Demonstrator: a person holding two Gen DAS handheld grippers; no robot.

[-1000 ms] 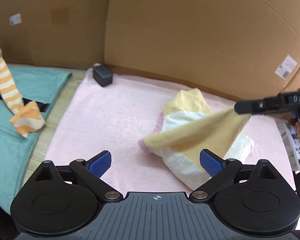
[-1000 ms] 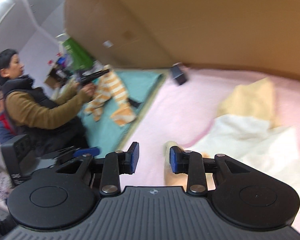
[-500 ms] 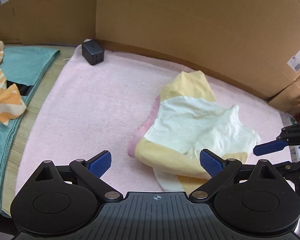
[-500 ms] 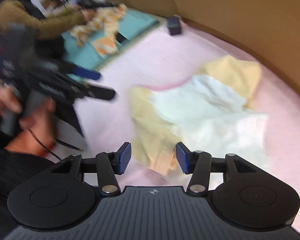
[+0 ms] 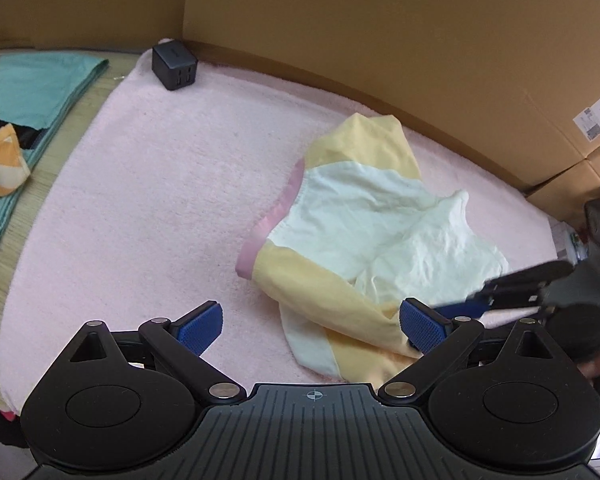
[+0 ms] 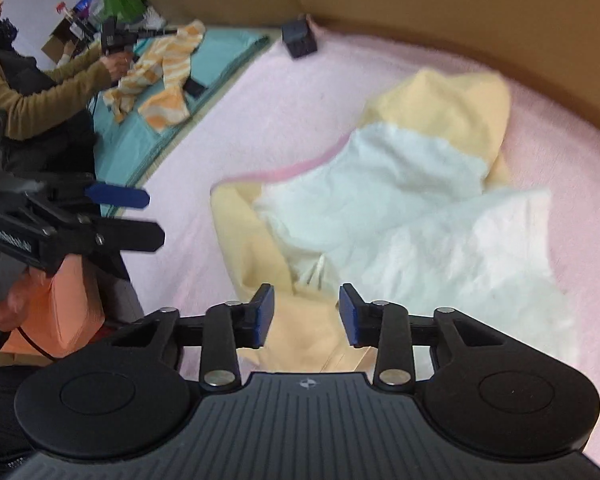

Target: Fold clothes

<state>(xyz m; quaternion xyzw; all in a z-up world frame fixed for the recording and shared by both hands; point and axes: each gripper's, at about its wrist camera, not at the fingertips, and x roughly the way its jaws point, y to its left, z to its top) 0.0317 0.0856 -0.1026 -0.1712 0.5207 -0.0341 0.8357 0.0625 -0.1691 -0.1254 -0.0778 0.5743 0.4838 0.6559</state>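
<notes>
A small yellow-and-white garment (image 5: 364,240) with a pink trim lies crumpled on the pink blanket (image 5: 140,184). My left gripper (image 5: 312,322) is open just above the blanket, with the garment's near yellow edge between its blue pads and nothing gripped. In the right wrist view the same garment (image 6: 400,208) lies ahead. My right gripper (image 6: 306,314) is open over its yellow near edge. The left gripper (image 6: 116,212) shows at the left of that view, and the right gripper (image 5: 516,288) reaches in from the right in the left wrist view.
A cardboard wall (image 5: 380,40) runs along the back of the blanket. A small black box (image 5: 174,64) sits at the far corner. To the left, on a teal cloth (image 5: 40,80), another person (image 6: 24,76) holds an orange-striped garment (image 6: 160,76) with grippers.
The right gripper let go of the yellow flap, which dropped onto the blanket, and came down low over the garment's near edge. The left gripper stayed open and edged closer.
</notes>
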